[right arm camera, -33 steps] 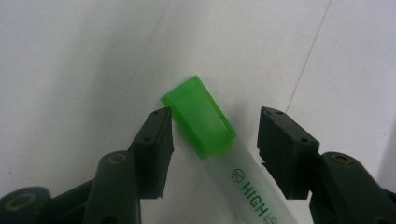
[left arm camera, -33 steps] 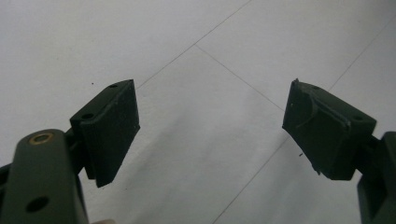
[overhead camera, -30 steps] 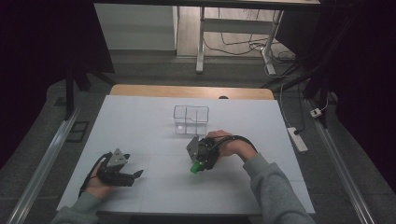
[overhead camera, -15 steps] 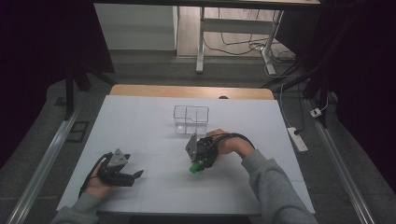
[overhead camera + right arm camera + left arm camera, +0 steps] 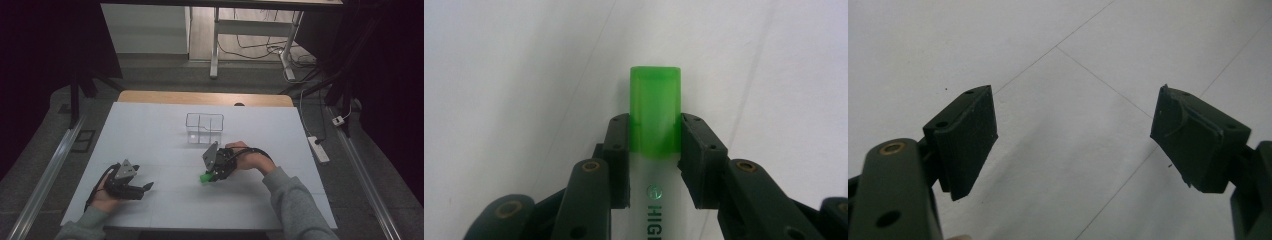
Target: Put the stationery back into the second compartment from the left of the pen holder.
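A clear box (image 5: 204, 128) with inner dividers stands on the white table (image 5: 150, 130), nearer the far edge than the near one and roughly midway between the left and right edges. A strip of bare wood (image 5: 165, 97) runs along the table's far edge. Off the table's right edge a white power strip (image 5: 319, 149) lies on the grey floor, and beyond the far edge loose cables (image 5: 250, 50) trail around the legs of a metal frame (image 5: 215, 45).
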Demonstrator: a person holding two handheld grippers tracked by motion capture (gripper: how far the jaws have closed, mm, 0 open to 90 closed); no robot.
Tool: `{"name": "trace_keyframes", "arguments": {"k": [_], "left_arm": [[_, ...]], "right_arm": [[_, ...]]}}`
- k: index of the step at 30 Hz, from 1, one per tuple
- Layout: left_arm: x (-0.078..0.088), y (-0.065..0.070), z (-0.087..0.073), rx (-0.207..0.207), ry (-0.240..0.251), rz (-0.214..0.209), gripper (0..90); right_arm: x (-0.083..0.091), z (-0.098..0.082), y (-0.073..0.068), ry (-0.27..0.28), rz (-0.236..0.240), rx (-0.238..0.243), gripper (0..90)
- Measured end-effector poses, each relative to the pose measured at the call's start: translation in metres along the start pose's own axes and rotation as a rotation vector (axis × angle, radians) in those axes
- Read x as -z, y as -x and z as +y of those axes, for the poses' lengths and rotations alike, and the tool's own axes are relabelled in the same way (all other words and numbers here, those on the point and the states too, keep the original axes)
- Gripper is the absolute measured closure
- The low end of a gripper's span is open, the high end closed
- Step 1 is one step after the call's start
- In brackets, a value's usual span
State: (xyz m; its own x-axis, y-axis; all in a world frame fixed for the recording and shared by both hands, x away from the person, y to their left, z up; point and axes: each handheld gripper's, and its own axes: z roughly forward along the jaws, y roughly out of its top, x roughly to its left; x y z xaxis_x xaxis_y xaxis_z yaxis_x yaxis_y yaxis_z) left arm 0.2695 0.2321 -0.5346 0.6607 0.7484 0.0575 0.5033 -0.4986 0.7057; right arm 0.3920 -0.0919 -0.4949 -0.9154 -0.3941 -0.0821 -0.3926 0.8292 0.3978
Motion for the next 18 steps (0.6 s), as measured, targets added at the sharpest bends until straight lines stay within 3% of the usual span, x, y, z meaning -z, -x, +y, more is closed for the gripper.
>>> {"name": "trace_keyframes", "arguments": {"k": [8, 14, 18], "left_arm": [[0.0, -0.001, 0.0, 0.002, 0.0, -0.003, 18.1], [0.0, 0.0, 0.0, 0.002, -0.001, -0.002, 18.1], [-0.001, 0.0, 0.0, 0.003, -0.002, -0.001, 18.1]], "right_arm": [[0.021, -0.012, -0.001, 0.17, -0.112, -0.152, 66.4], [0.036, -0.021, -0.003, 0.264, -0.204, -0.248, 66.4], [0.044, -0.025, -0.005, 0.334, -0.24, -0.333, 66.4]]}}
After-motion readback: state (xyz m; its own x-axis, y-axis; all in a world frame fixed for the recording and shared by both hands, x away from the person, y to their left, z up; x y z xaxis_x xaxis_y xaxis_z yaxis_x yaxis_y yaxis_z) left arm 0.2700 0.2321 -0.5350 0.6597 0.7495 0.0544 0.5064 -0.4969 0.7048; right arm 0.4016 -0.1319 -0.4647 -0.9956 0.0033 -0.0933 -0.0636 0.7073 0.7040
